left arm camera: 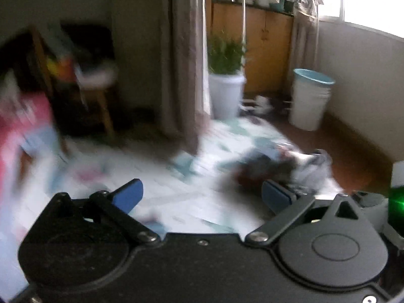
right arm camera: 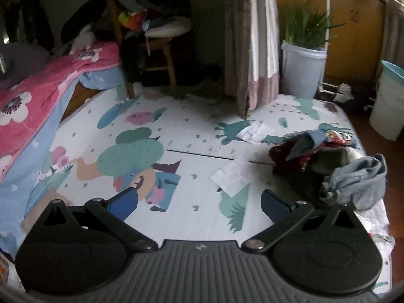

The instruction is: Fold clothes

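Right wrist view: both the right hand-held gripper (right arm camera: 199,203) and left hand-held gripper (left arm camera: 202,194) gape wide, empty. Clothes (right arm camera: 325,166) lie heaped on the mat (right arm camera: 192,131), right. Best take one garment only, by an edge.

Left wrist view: looks forward and down over its own black body, raised well above the mat (left arm camera: 176,197); frame blurred. Curtain (left arm camera: 181,58) at 12 o'clock, planter (left arm camera: 226,93) just right of it, bucket (left arm camera: 309,98) at 2 o'clock, clothes pile (left arm camera: 277,169) at 3 o'clock.

Right wrist view: same heading, sharp, also raised. Mat (right arm camera: 192,131) fills the middle; curtain (right arm camera: 252,50) at 12 o'clock, planter (right arm camera: 301,68) at 1 o'clock, bucket (right arm camera: 388,101) at 3 o'clock, clothes pile (right arm camera: 325,161) at 3 o'clock.

Both share all five.
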Available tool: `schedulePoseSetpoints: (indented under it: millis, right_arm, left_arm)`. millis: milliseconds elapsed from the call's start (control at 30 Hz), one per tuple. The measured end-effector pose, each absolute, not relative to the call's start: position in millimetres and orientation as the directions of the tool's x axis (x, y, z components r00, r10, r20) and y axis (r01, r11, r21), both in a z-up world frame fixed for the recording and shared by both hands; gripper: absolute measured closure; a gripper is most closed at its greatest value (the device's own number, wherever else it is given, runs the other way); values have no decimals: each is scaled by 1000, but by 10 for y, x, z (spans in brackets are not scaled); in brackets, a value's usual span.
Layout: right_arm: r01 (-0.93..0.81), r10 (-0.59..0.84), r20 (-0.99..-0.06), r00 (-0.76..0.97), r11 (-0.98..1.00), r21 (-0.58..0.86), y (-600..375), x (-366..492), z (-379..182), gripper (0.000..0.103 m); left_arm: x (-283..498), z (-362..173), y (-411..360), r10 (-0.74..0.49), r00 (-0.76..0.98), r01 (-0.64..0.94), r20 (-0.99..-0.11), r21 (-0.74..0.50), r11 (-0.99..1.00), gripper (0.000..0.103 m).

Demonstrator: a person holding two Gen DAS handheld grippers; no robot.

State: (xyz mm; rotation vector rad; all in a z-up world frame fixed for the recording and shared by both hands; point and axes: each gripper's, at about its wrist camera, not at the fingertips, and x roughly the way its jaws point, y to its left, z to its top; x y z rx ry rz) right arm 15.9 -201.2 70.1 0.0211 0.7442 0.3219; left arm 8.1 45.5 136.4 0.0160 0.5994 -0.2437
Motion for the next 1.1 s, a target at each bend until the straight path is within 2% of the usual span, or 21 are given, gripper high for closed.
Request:
schedulePoseSetpoints:
  millis: [100,167,267,367,500,633,700,1100]
  right_arm:
    - [-225,269,-694,667,962,156,-2155,89,567,0]
    - [-183,241,-730,639,970,160,-2213,92,422,0]
    - [-167,216,-760,613,976,142,-2220,115,238,0]
    - [-149,188,-768,612,981,122,-2203,96,140,0]
    - [-125,160,-764,625,987,104,-2164,90,91,0]
    - [-117,155,-778,608,987,105,-2106,107,20,0]
    - [-121,155,-785,600,987,102,-2057,98,1,0]
    - [-156,177,-788,590,982,103,-1833,75,50,0]
  left_arm:
    - [93,839,231,-205,771,229,-603,-38,973,1]
    - [73,524,220,-223,763,214,-606,-88,973,1]
    - [45,301,84,-199,734,238,-649,-29,971,1]
    - [56,258,-69,-165,753,268,-637,67,961,1]
    - [205,57,84,-160,672,184,-723,-46,982,1]
    - [194,-76,92,-67,648,120,-758,15,993,1]
    - [78,-67,41,-46,652,119,-756,43,992,1]
    - [-73,44,267,-33,711,64,-702,19,998,1]
